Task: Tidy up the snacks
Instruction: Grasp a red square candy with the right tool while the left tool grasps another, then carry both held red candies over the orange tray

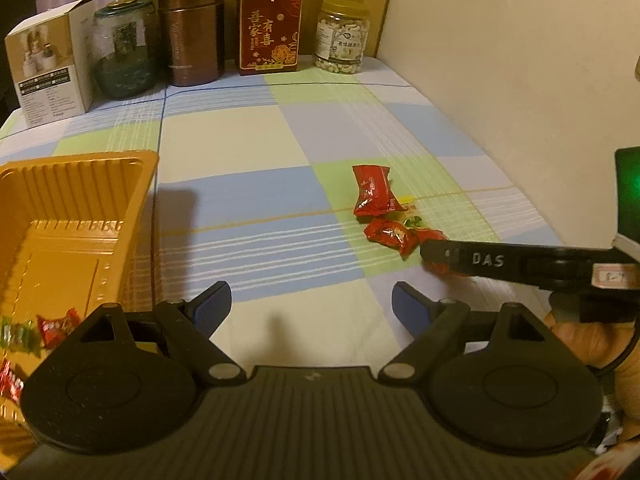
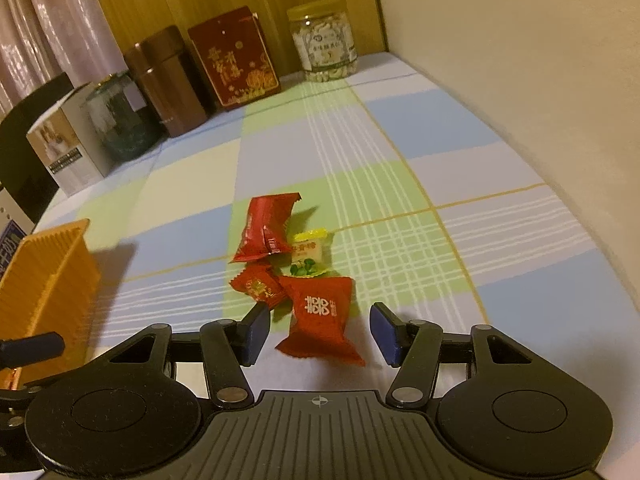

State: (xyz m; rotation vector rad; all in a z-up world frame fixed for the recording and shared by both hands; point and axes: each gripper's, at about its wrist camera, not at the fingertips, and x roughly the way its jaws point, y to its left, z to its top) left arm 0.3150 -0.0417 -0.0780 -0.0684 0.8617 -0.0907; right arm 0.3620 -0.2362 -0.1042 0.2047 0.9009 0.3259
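A small heap of wrapped snacks lies on the checked tablecloth: a long red packet [image 2: 268, 228] [image 1: 372, 192], a small red candy [image 2: 260, 286] [image 1: 390, 236], a yellow candy [image 2: 310, 252] and a larger red candy with white print [image 2: 320, 316]. My right gripper [image 2: 320, 334] is open around that larger candy, with a gap at each blue pad. One of its fingers [image 1: 480, 260] reaches in from the right in the left wrist view. My left gripper [image 1: 312, 312] is open over bare cloth with nothing in it, beside an orange tray [image 1: 80, 208] [image 2: 48, 280] that holds a red candy [image 1: 60, 326] and a green one [image 1: 18, 336].
Along the back edge stand a white box [image 1: 48, 64], a glass jar [image 1: 124, 48], a brown canister [image 1: 192, 28], a red pouch [image 1: 270, 28] and a nut jar [image 1: 342, 36]. A cream wall [image 1: 520, 100] bounds the table's right side. A hand [image 1: 580, 340] holds the right gripper.
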